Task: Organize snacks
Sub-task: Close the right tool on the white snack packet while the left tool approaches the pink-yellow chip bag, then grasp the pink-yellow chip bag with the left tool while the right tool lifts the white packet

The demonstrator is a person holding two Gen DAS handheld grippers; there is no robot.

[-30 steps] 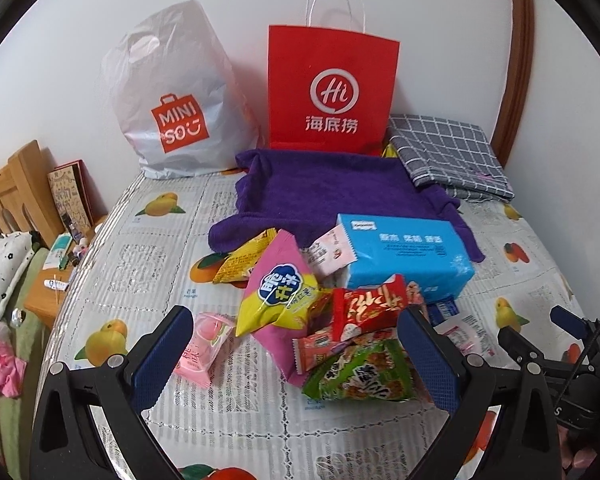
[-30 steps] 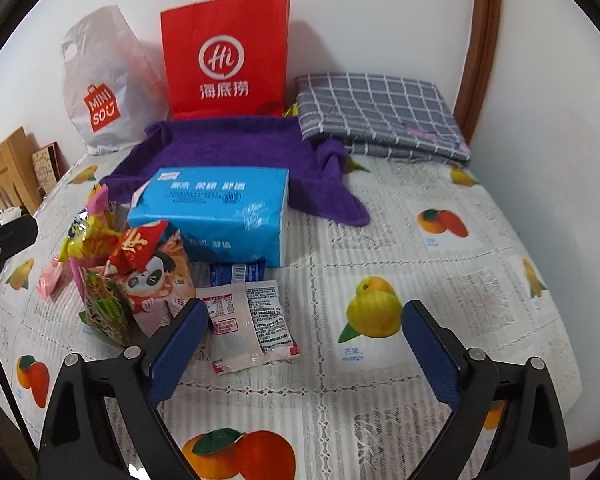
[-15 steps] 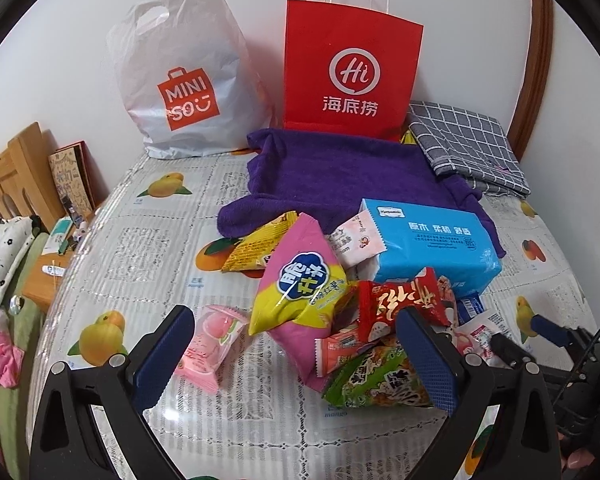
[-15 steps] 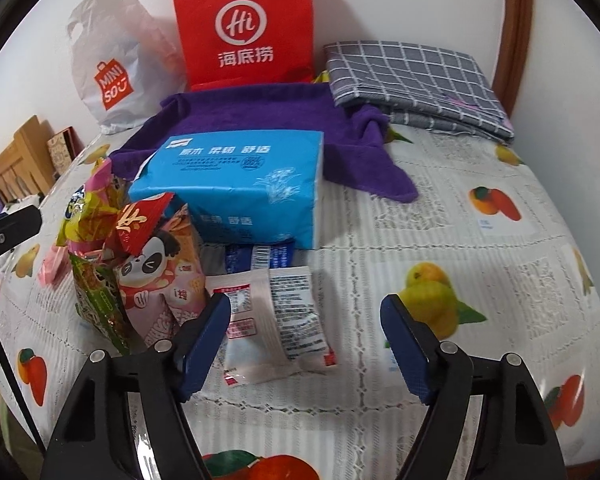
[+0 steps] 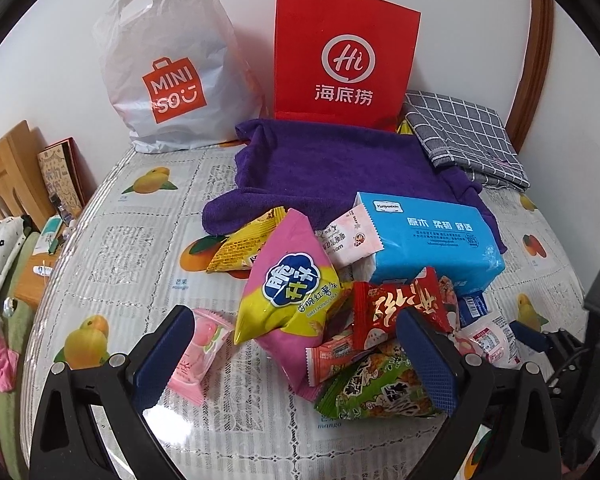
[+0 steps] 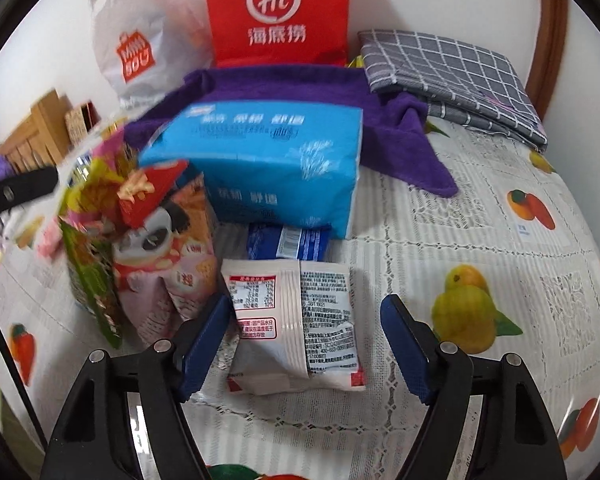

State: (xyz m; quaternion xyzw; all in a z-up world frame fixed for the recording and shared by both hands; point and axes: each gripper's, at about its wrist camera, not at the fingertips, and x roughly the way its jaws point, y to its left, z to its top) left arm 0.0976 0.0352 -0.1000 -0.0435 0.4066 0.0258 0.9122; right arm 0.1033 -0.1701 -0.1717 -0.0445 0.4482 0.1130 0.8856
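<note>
A heap of snack packets lies on the fruit-print tablecloth (image 5: 140, 256): a pink and yellow bag (image 5: 288, 292), a red packet (image 5: 400, 308), a green packet (image 5: 376, 392), a small pink packet (image 5: 196, 352) and a yellow one (image 5: 240, 248). My left gripper (image 5: 296, 356) is open, low over the heap. My right gripper (image 6: 306, 344) is open, its jaws on either side of a white packet (image 6: 296, 320) lying back side up. A panda packet (image 6: 168, 248) stands to its left.
A blue tissue pack (image 5: 428, 240) sits behind the heap on a purple towel (image 5: 332, 164). A red paper bag (image 5: 344, 56) and a white Miniso bag (image 5: 172, 76) stand against the wall. A folded grey checked cloth (image 5: 464, 136) lies at the back right. A wooden headboard (image 5: 8, 176) is at left.
Both grippers have moved forward and lower toward the snacks. The right gripper's jaws have narrowed and now straddle the white packet.
</note>
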